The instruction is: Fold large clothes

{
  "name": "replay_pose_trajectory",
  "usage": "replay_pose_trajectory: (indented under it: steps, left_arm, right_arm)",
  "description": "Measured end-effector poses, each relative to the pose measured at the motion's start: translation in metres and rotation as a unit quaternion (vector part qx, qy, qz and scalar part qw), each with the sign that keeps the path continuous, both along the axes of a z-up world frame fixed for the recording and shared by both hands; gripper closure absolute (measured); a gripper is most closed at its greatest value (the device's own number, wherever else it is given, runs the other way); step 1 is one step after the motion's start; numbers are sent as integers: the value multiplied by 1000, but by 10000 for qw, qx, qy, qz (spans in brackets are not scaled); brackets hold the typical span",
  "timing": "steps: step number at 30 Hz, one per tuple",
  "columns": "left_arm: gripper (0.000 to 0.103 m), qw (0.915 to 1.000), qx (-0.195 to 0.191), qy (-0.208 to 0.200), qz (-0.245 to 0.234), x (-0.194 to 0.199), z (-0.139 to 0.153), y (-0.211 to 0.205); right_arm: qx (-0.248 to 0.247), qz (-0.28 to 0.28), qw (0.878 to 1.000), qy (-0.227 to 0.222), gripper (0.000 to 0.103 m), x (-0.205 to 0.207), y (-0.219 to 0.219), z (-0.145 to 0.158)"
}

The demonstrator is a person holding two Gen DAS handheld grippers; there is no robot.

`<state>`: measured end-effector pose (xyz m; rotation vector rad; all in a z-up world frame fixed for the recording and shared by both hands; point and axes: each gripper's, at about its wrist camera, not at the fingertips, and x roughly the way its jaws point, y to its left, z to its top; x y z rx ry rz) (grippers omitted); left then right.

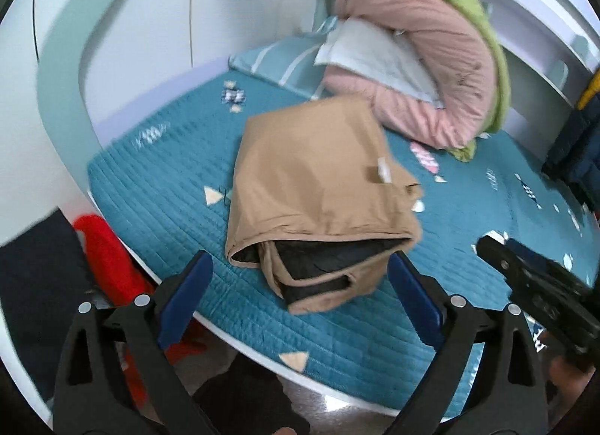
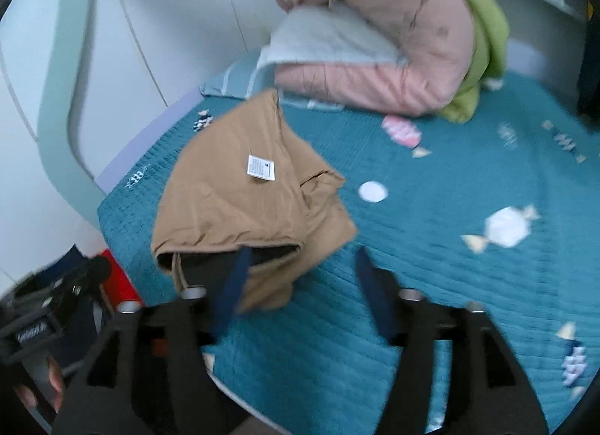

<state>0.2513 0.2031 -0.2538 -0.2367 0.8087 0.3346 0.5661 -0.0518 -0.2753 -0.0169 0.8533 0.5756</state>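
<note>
Holding my left gripper (image 1: 300, 273) spread wide and empty just short of the folded tan jacket (image 1: 318, 187), my right gripper (image 2: 300, 266) also spread, gripping nothing, jacket lying near the teal quilt's (image 2: 431, 285) left edge, pink duvet (image 1: 423, 60) bundled far behind it.

— That tan garment (image 1: 318, 180)?
— Smooth matt cloth, dark lining at the near opening, and a paper-like white label (image 2: 260, 167).
— The bedspread (image 1: 161, 187)?
— Teal quilted cloth, ribbed with stitch lines. The far pink quilt (image 1: 442, 41) looks soft and puffy.
— And the left gripper (image 1: 300, 285)?
— Matt black plastic, blue pads (image 1: 185, 300), shiny metal pins.
</note>
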Motion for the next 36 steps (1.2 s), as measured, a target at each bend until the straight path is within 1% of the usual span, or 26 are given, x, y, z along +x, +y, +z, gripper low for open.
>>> replay_pose_trajectory:
  steps: [1,2,3,5,6,7,8,10,12,15,17,19,21,24,29,34,36]
  left_arm:
    - [7,9999,67,-73,-27,-5,9,-7]
    - [5,9997,148,-181,-82,-13,21,-18]
    - [5,9994,202,-252,-111,-19,30,-26]
    - [5,9983,371,-419,-179,-36,52,-48]
    - [5,9977,463,-455,-176,-42,59,-56]
    - [5,9965,608,-528,-216,-52,72,-69]
    - [5,9956,688,-584,-270,-58,81,-77]
    - [5,9925,837,-795,-397,-75,101,-95]
    - [5,9904,884,-970,-434,-88,116,-108]
    - [5,9855,878,-1343,-552,-116,145,-128]
    - [5,9826,891,-1510,-618,-128,159,-139]
    - [5,9784,986,-1681,-683,-141,173,-151]
    - [5,9750,1049,-1811,-753,-153,184,-162]
    - [5,9714,1098,-1957,-781,-166,197,-173]
    - [5,9642,1196,-2143,-1002,-184,213,-192]
    - [5,9590,1273,-2315,-1030,-197,224,-201]
    - [5,9580,1303,-2345,-1015,-201,227,-202]
  right_arm:
    - [-23,-17,10000,-91,33,-11,-9,11]
    - [-39,-44,9998,-166,25,-23,-19,24]
    - [-34,-107,9996,-254,21,-33,-27,36]
    - [12,-208,9988,-437,15,-55,-46,60]
    - [38,-245,9984,-508,14,-63,-54,67]
    - [90,-334,9971,-682,12,-77,-65,81]
    - [87,-407,9957,-828,8,-88,-72,91]
    - [64,-514,9922,-1131,8,-112,-87,111]
    - [61,-577,9892,-1348,8,-131,-98,126]
    - [207,-664,9853,-1559,8,-156,-115,145]
    - [334,-717,9827,-1674,8,-171,-124,157]
    - [450,-753,9792,-1828,8,-187,-134,171]
    - [457,-775,9758,-1993,8,-199,-140,182]
    - [480,-800,9704,-2226,8,-216,-148,197]
    - [533,-922,9607,-2564,8,-237,-160,216]
    - [195,-1169,9471,-2983,7,-253,-160,226]
    - [186,-1177,9453,-3037,7,-255,-161,229]
